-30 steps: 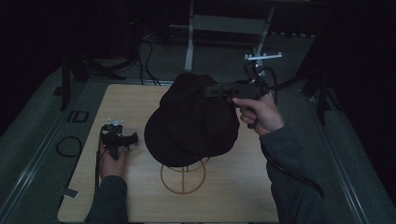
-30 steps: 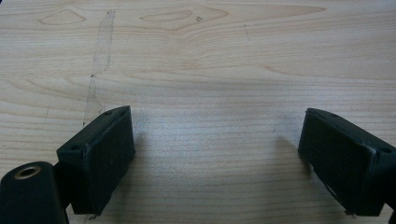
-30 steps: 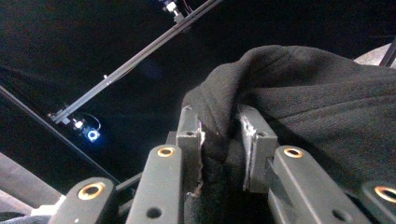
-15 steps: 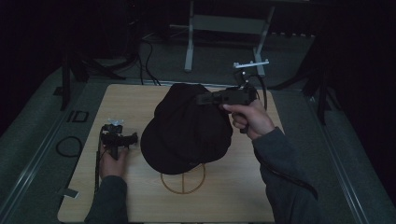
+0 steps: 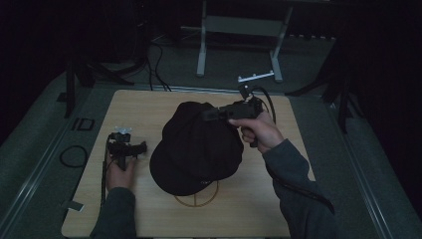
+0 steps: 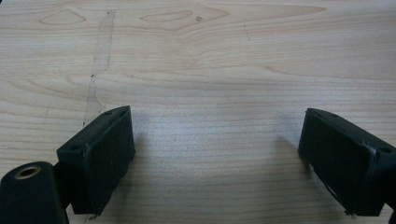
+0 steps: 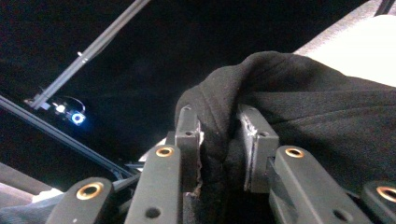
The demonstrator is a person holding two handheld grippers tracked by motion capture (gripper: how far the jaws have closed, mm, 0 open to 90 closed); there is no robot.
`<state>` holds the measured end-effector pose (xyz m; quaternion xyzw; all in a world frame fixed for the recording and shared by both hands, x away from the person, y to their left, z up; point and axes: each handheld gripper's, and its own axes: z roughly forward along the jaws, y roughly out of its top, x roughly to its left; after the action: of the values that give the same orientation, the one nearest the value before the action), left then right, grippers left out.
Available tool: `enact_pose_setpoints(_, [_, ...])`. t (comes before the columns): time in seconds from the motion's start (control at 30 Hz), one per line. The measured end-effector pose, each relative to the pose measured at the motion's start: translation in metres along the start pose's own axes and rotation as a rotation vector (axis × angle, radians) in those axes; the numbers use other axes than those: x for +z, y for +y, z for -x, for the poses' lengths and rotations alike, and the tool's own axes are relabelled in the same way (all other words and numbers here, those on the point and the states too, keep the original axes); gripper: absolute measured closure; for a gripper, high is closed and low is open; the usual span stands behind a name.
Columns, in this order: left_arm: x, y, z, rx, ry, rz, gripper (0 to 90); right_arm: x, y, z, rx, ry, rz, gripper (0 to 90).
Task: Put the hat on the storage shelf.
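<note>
1. Overhead, the high view shows a pale wooden table point(image 5: 149, 209) in the middle of the frame, standing on a grey-green floor in a dark room; a grey metal stand point(image 5: 239, 30) rises at the top centre, and black cables point(image 5: 159, 64) trail across the floor at the upper left.
2. A thin yellow ring point(image 5: 196, 198) is marked on the tabletop at lower centre, partly covered by the black cap.
3. The black cap point(image 5: 194, 149) sits at the centre of the high view, its brim toward the bottom edge over the ring and its crown lifted toward the upper right.
4. The right gripper point(image 5: 211, 114), held in the right hand point(image 5: 259, 129) at centre right, reaches leftward to the top of the cap's crown.
5. The right gripper view gives what the high view cannot: a fold of the cap's cloth point(image 7: 219, 135) is pinched between the two jaws, which are clenched on it, with dark room and a slanting metal bar point(image 7: 88, 51) in the upper left and a small blue light at the left.
6. The left gripper point(image 5: 144, 147) lies at the left of the table in the left hand point(image 5: 119, 172), just beside the cap and not touching it.
7. The left gripper view shows its jaws spread wide apart over bare wood grain, with nothing between them, and a faint strip of clear tape point(image 6: 100, 60) at the upper left.
</note>
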<state>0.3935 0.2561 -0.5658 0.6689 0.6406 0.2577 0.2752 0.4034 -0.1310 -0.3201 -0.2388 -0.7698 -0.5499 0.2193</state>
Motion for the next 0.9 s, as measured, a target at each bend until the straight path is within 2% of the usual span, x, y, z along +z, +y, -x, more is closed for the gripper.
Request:
enact_pose_setpoints(0.33, [0.000,0.000,0.000,0.000,0.000,0.001,10.3,0.007,-0.005,0.004,0.005,-0.033,-0.028,70.8])
enact_pose_setpoints(0.9, [0.000,0.000,0.000,-0.002,0.000,0.002,10.3,0.016,-0.009,0.006,-0.020,-0.109,-0.078,64.1])
